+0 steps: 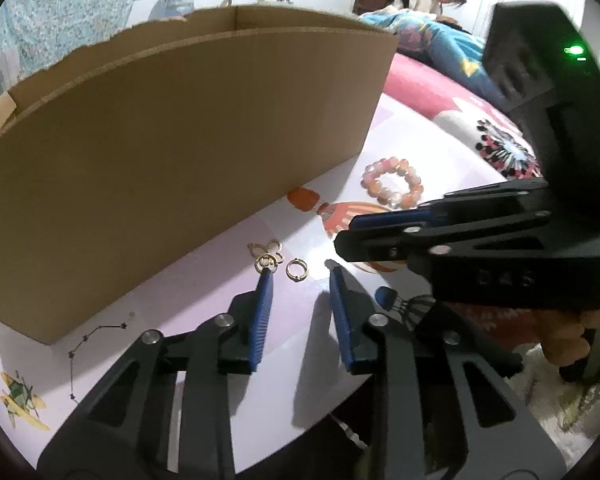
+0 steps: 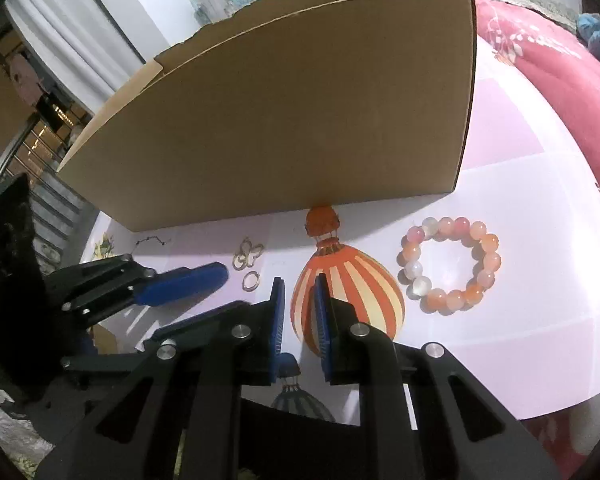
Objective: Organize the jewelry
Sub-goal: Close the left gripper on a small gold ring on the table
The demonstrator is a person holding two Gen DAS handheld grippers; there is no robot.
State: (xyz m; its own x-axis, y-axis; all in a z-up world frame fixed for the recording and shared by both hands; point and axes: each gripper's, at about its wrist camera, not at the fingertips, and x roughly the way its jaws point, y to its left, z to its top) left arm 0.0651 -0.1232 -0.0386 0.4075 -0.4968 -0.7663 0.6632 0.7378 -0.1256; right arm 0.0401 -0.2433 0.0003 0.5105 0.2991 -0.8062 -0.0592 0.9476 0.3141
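left gripper (image 1: pixel 298 270), jaws apart and empty, sits mid-frame by the gold ring (image 1: pixel 296 270), probably lining up to grab it for the cardboard box (image 1: pixel 172 140).

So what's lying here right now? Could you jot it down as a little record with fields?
surface: table with a balloon-print cover
box: open cardboard box, standing behind the jewelry
bracelet: pink-orange bead bracelet, lying flat, untouched
small pieces: gold butterfly charm and gold ring, apart from each other
left gripper: open, nothing gripped, ring lies ahead between its fingertips
right gripper: narrow gap, nothing between the jaws
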